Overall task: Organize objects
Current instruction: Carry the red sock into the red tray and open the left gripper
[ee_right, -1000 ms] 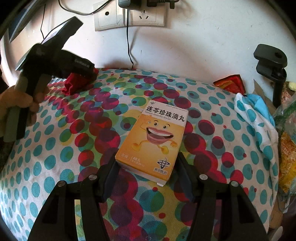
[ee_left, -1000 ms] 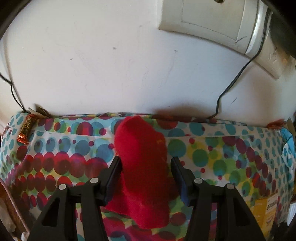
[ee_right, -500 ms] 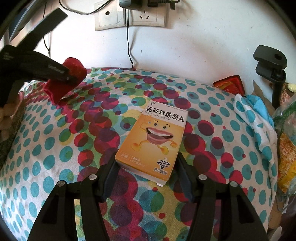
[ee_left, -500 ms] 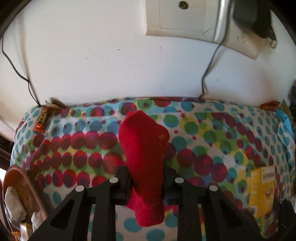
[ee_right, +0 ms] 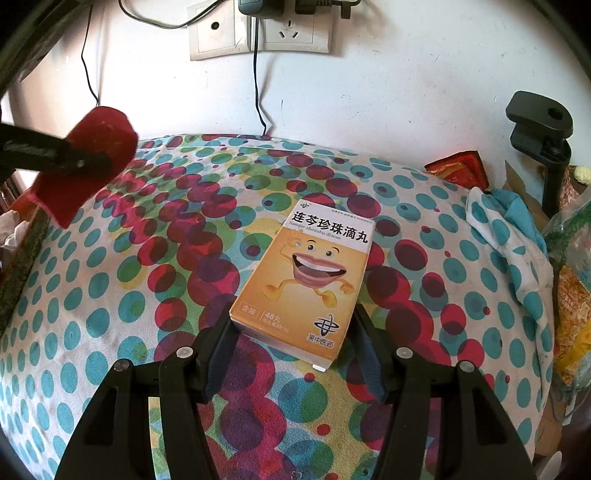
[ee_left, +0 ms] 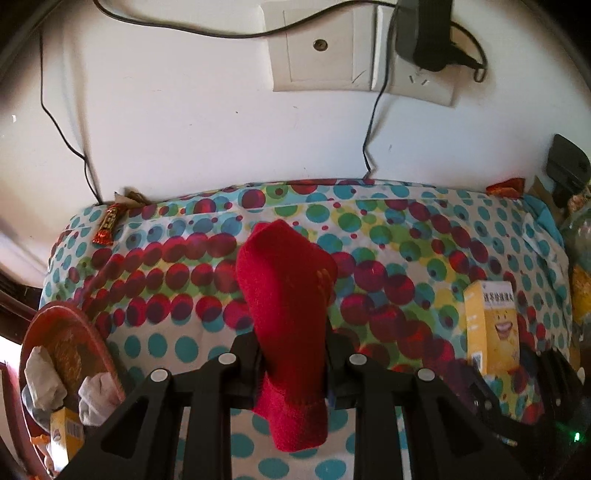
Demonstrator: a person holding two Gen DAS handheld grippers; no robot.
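Observation:
A red sock (ee_left: 284, 295) hangs in the air above the dotted cloth (ee_left: 177, 343), and my left gripper (ee_left: 291, 343) is shut on its middle, toe end pointing away and cuff hanging below the fingers. In the right wrist view the same sock (ee_right: 99, 140) is at the upper left, lifted clear of the cloth (ee_right: 110, 314). A yellow medicine box (ee_right: 314, 266) with a cartoon mouth lies flat on the cloth. My right gripper (ee_right: 293, 332) is shut on the box's near end, one finger against each long side. The box (ee_left: 493, 325) also shows at the right of the left wrist view.
A red plate (ee_left: 88, 332) with crumpled tissues sits off the cloth's left edge. A candy wrapper (ee_left: 109, 225) lies at the back left. Wall sockets (ee_right: 258, 33) with cables hang behind. A black clamp (ee_right: 539, 125), a red snack packet (ee_right: 458, 170) and bunched cloth (ee_right: 509, 229) crowd the right.
The left gripper shut on the red sock, lifted it off the cloth and drew back from the wall. The right gripper and the box have not moved.

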